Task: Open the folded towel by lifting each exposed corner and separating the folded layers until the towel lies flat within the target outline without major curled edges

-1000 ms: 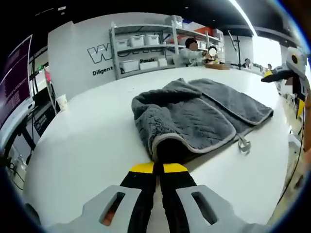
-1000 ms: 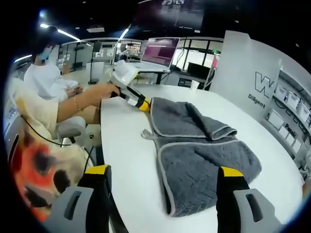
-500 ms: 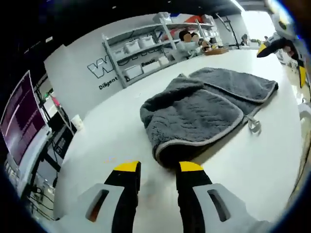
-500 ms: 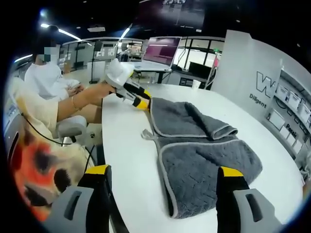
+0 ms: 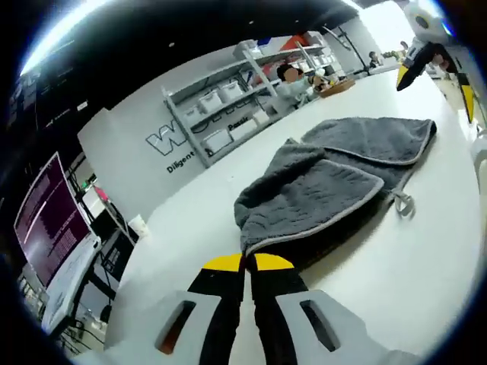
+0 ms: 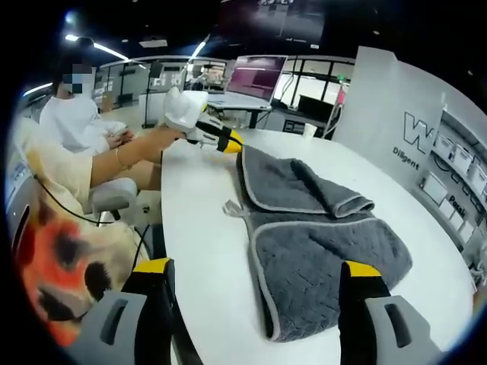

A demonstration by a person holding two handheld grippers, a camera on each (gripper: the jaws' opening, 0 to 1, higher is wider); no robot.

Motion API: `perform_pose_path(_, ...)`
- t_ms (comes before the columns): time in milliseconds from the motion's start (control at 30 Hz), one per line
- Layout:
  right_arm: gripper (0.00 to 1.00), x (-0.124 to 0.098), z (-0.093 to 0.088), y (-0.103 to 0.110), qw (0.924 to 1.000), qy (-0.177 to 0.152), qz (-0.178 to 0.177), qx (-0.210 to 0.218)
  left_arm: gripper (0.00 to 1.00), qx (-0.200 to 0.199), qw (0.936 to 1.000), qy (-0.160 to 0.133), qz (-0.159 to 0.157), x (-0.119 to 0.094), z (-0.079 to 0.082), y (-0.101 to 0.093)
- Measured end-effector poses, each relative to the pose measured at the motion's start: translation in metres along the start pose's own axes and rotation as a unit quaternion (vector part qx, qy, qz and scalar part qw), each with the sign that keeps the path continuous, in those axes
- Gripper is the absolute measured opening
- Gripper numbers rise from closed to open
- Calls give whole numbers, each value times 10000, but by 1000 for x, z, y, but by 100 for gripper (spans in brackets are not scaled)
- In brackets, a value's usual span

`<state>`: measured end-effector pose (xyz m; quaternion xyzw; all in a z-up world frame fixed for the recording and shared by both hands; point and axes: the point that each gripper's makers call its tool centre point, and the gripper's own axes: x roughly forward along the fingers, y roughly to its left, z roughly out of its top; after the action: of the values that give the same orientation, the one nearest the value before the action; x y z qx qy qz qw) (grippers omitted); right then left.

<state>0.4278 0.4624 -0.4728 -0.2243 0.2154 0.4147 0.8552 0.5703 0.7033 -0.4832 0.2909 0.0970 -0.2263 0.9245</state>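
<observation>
A grey towel (image 5: 327, 190) lies folded on the white table (image 5: 396, 281), one layer lapped over another, with a hanging loop (image 5: 403, 204) at its edge. My left gripper (image 5: 245, 263) is shut on the towel's near corner, and the pale hem runs up from its yellow tips. In the right gripper view that gripper (image 6: 227, 141) pinches the far corner of the towel (image 6: 319, 236), slightly raised. My right gripper (image 6: 257, 266) stands open, jaws wide on either side of the towel's near end, touching nothing. It also appears as the right gripper (image 5: 434, 53) beyond the towel.
The table edge (image 6: 171, 251) runs along the left, with a chair and a person's arm (image 6: 129, 156) beyond it. Shelves with bins (image 5: 228, 99) and people (image 5: 293, 76) are past the far side. A cup (image 5: 138, 225) and a monitor (image 5: 53, 220) are at the left.
The left gripper's jaws, apart half a second ago, have shut on the towel corner, and the corner is now a little higher. The right gripper has stayed open and still.
</observation>
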Motion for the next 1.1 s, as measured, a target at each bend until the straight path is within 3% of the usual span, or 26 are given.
perform_pose_path(100,89,1,-1,1,10000,26,19,-15,2,365,9983,419,163,1,-14,3)
perform_pose_path(200,89,1,-1,2,10000,38,35,-42,2,482,9970,581,158,3,-21,5)
perform_pose_path(367,89,2,0,2,10000,41,39,-48,2,497,9933,1032,-144,4,-42,-3)
perform_pose_path(733,89,2,-1,3,9999,60,59,-66,1,591,9904,1210,-299,-6,-46,-8)
perform_pose_path(900,89,3,-1,4,9999,64,68,-56,3,441,9905,1210,-486,-14,-46,-10)
perform_pose_path(1000,89,4,-2,6,9999,81,100,-57,14,147,9929,1075,-483,-15,-45,-6)
perform_pose_path(1100,89,5,-2,7,9999,82,130,-38,36,-463,9914,1000,-699,-21,-43,-8)
